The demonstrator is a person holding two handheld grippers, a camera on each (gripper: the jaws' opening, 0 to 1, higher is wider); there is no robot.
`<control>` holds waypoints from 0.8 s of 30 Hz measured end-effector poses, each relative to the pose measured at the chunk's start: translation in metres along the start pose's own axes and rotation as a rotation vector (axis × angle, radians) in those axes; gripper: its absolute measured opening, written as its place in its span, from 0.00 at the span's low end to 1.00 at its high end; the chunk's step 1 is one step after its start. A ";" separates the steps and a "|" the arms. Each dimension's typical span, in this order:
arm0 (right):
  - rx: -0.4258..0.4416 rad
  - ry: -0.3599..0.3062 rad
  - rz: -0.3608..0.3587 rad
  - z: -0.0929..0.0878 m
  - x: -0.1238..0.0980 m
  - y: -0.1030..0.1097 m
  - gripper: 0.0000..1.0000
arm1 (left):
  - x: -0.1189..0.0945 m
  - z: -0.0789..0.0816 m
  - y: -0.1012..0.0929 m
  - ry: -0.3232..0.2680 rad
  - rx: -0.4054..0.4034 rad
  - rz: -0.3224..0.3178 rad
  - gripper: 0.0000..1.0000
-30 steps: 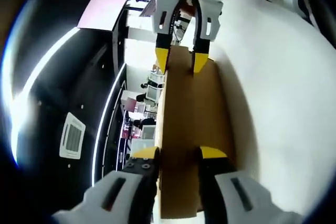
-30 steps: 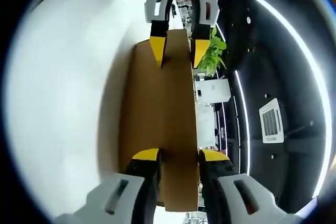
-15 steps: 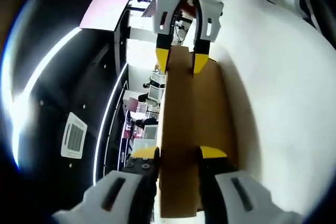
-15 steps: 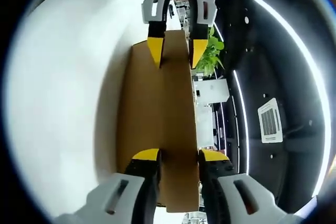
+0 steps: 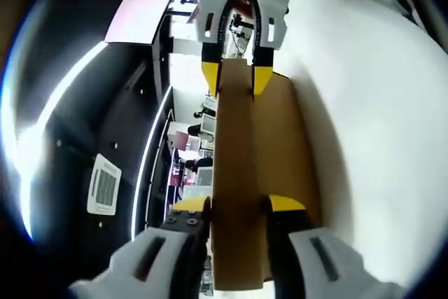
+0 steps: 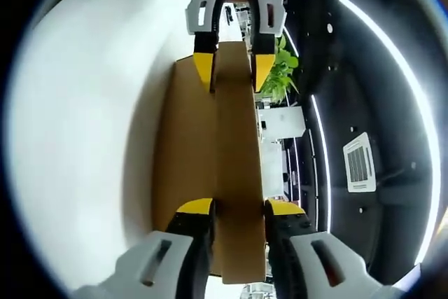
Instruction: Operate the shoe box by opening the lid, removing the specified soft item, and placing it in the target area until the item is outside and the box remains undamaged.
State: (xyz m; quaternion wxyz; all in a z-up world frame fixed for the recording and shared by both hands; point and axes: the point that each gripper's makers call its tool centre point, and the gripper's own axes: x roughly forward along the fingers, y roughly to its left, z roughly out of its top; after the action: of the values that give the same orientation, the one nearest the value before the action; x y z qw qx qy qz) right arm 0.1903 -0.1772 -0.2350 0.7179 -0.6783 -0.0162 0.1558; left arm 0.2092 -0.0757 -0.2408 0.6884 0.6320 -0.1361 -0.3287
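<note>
Gripping opposite ends of the brown cardboard shoe box [image 5: 238, 173] above the white table [image 5: 378, 138], left gripper [image 5: 238, 208] and right gripper [image 6: 233, 209] hide its contents; a green plant [image 6: 278, 75] appears rightward.

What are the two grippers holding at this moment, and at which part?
Both hold the cardboard shoe box. The left gripper and the right gripper each clamp a narrow brown panel, apparently the lid's edge, at opposite ends, facing one another.

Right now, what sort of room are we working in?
Likely an open office or lab: a white table under the cardboard box, a potted plant, ceiling light strips and an air vent.
</note>
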 end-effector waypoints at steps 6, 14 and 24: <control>-0.007 -0.001 0.002 0.000 -0.001 -0.004 0.27 | -0.003 0.002 0.007 -0.010 -0.013 0.004 0.29; -0.013 0.000 -0.026 0.001 -0.004 -0.020 0.26 | -0.006 0.003 0.023 -0.021 -0.030 0.034 0.28; -0.003 0.007 -0.041 0.000 -0.002 -0.026 0.25 | -0.007 0.003 0.029 -0.029 -0.045 0.044 0.28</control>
State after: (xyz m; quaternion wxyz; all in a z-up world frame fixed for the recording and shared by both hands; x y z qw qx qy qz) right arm 0.1937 -0.1788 -0.2091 0.7201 -0.6794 -0.0277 0.1385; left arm 0.2103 -0.0739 -0.2110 0.7076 0.6083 -0.1524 -0.3255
